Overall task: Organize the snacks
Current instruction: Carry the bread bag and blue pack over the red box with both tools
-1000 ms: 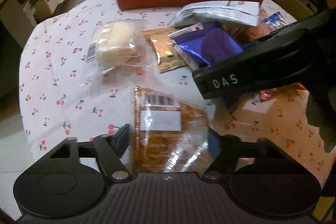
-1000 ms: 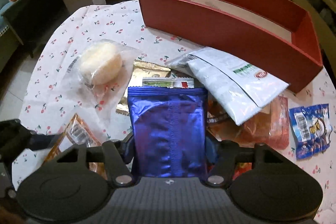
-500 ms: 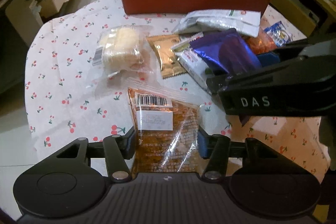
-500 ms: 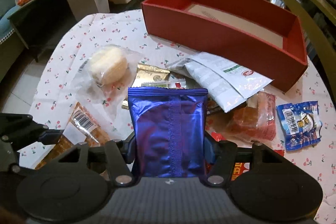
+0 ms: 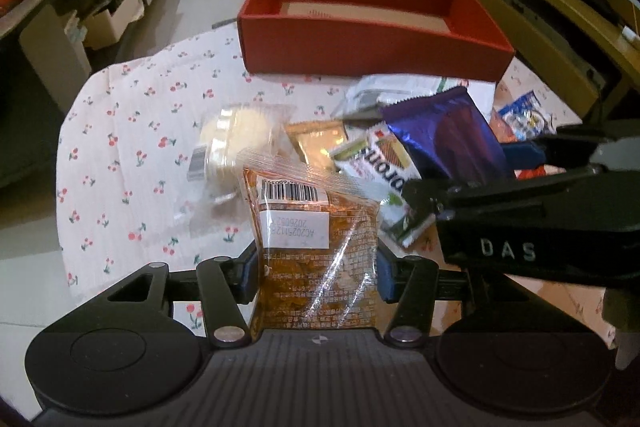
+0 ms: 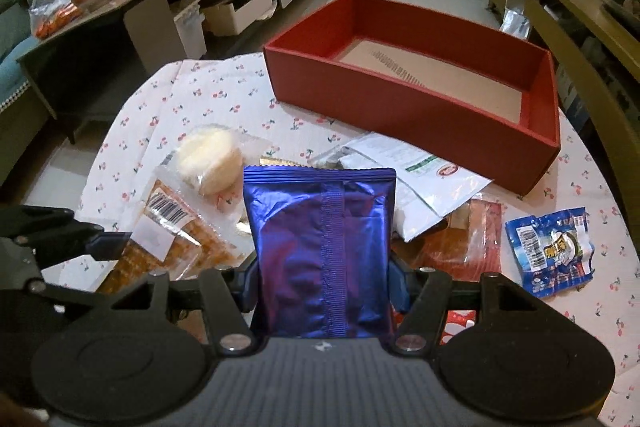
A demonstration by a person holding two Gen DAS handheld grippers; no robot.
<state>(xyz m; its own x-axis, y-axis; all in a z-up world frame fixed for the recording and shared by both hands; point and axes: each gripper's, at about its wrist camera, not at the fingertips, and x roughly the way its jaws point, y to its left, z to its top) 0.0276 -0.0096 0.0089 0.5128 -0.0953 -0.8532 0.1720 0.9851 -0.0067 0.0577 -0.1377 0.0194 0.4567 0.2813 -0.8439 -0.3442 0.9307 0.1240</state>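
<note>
Two grippers each clamp a snack. The left gripper grips an orange packet at lower centre. The right gripper grips a blue pouch below the red box.

Both tools are matte black plastic: the left gripper has a ribbed grey-black body, two round discs, silver pivot screws and blue finger pads; the right gripper matches, with white "DAS" lettering on its side

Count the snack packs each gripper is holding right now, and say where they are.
2. The left gripper is shut on the orange snack pack, and the right gripper is shut on the blue foil pack. Other packs lie on the table; none shows inside the red box.
</note>
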